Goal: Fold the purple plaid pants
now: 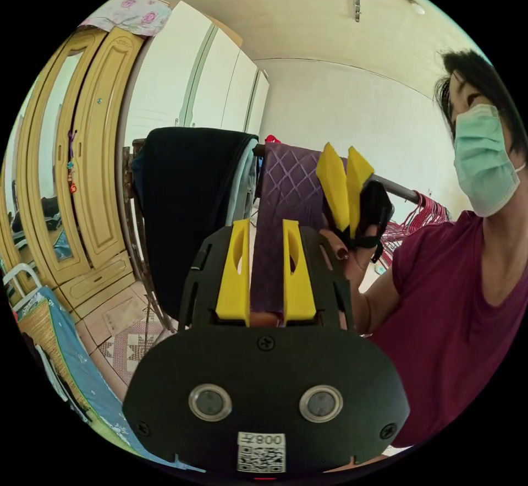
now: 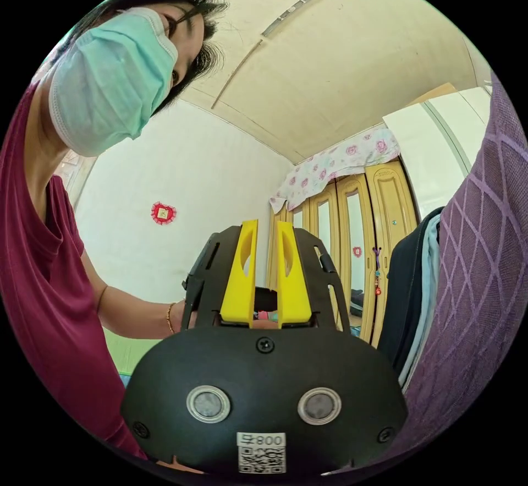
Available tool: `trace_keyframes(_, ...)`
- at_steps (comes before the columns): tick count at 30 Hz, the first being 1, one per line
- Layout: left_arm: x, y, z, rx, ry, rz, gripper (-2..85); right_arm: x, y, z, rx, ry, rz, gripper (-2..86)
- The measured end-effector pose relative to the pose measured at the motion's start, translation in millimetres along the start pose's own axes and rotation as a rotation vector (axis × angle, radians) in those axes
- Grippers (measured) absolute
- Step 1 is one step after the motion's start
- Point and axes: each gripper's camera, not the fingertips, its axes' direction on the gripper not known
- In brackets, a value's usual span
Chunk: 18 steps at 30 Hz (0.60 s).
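The purple plaid pants hang over a metal rail straight ahead in the left gripper view. My left gripper points at them with its yellow jaws apart; the cloth shows in the gap, and I cannot tell if it touches. My right gripper, held in a hand, sits just right of the pants by the rail. In the right gripper view the pants fill the right edge, beside my right gripper. Its jaws stand a narrow gap apart with nothing between them.
A dark garment and a light blue one hang on the same rack, next to the pants. Red hangers crowd the rail's far end. Yellow wardrobe doors and white cabinets stand behind. The person in a maroon shirt stands close.
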Motion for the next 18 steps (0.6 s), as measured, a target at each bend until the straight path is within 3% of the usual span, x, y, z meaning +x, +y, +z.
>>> trace_keyframes(8,-32,-106,93,-0.072,0.263,-0.01,13.1,8,-32,-58,0.067,0.057,-0.044,6.5)
trace_keyframes(12,-38,-134,104,-0.028,0.249,-0.023,13.9,21,-42,-73,0.069,0.06,-0.028,6.5)
trace_keyframes(18,-40,-155,103,-0.04,0.379,-0.039,7.0,43,-51,-78,0.056,0.045,0.01,6.4)
